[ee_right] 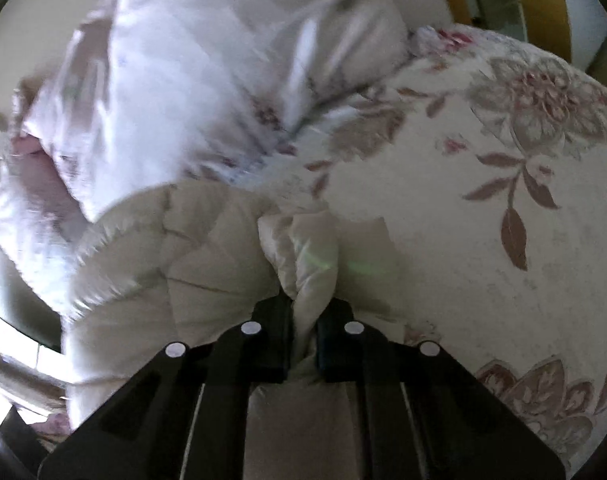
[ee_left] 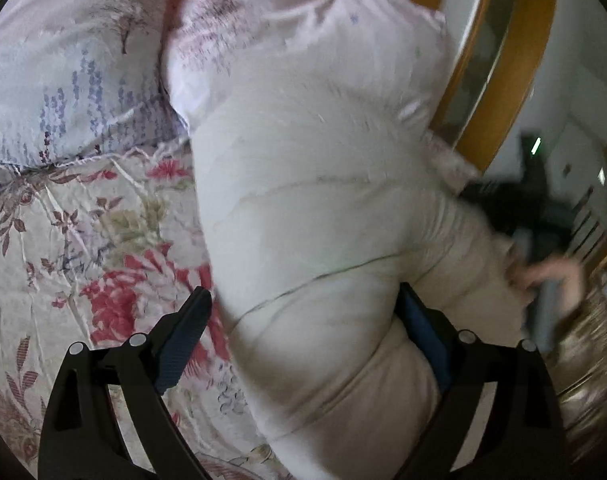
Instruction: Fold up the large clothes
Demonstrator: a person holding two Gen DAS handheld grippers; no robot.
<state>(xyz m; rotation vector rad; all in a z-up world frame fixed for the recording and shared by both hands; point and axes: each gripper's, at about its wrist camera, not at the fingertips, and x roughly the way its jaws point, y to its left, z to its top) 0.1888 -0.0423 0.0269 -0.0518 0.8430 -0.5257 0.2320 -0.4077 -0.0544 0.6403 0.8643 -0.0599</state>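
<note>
A cream quilted jacket is spread on a floral bedsheet. A bunched fold of it is pinched between the nearly closed jaws of the right gripper. In the left wrist view the jaws of the left gripper are held wide apart, with the jacket lying between them, unpressed. Beyond the jaws a pale floral pillow is seen.

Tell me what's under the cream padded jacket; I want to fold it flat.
The cream padded jacket lies on a floral bedsheet, near a pillow. Anything beneath its middle is covered.
</note>
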